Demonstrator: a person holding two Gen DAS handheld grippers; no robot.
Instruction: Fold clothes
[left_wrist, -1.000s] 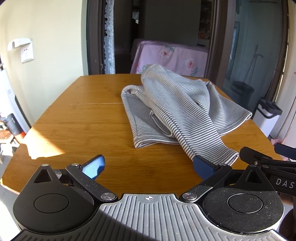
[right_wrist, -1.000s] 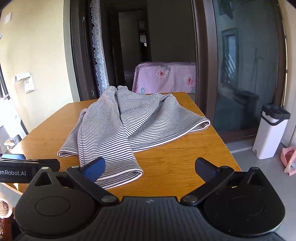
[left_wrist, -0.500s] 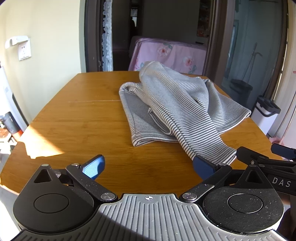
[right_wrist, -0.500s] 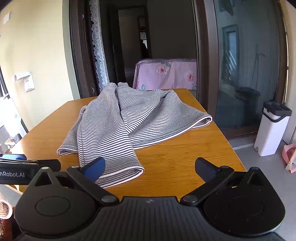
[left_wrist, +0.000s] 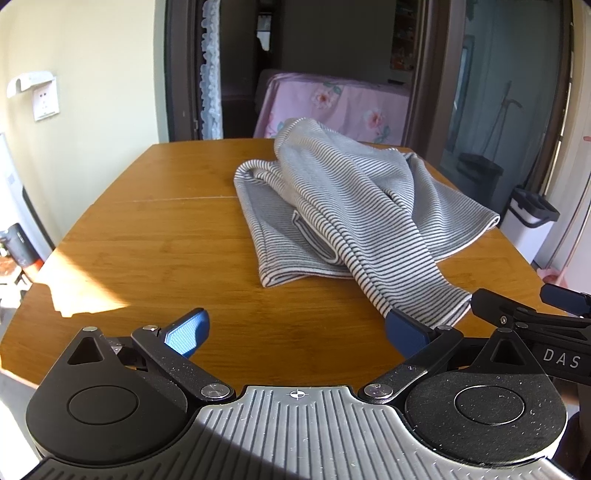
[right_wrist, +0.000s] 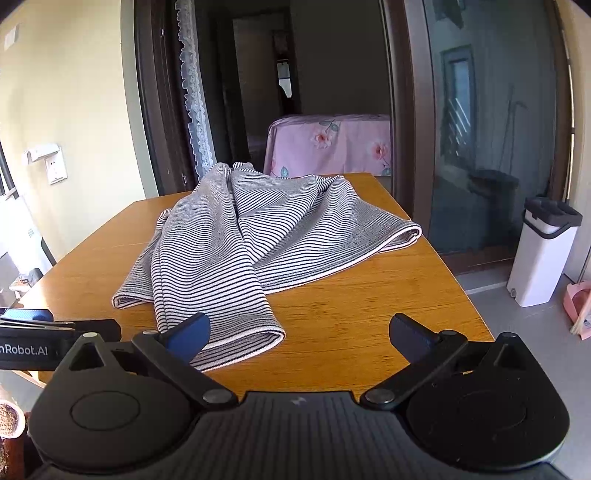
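Note:
A grey-and-white striped garment (left_wrist: 354, 218) lies crumpled on the wooden table (left_wrist: 155, 229), with one sleeve end reaching toward the near edge; it also shows in the right wrist view (right_wrist: 236, 243). My left gripper (left_wrist: 295, 330) is open and empty, above the near table edge, its right fingertip (left_wrist: 404, 332) just short of the sleeve end. My right gripper (right_wrist: 299, 334) is open and empty, with its left fingertip (right_wrist: 190, 334) over the sleeve end (right_wrist: 236, 339). Each gripper shows at the side of the other's view.
A white bin (right_wrist: 543, 254) stands on the floor right of the table. A doorway behind the table leads to a pink flowered cover (left_wrist: 332, 103). A wall socket (left_wrist: 44, 99) is at the left. A glass door (right_wrist: 480, 147) is at the right.
Both grippers have risen and tilted slightly, so the table and garment sit lower in both views. Jaws stay open. The garment has not moved.

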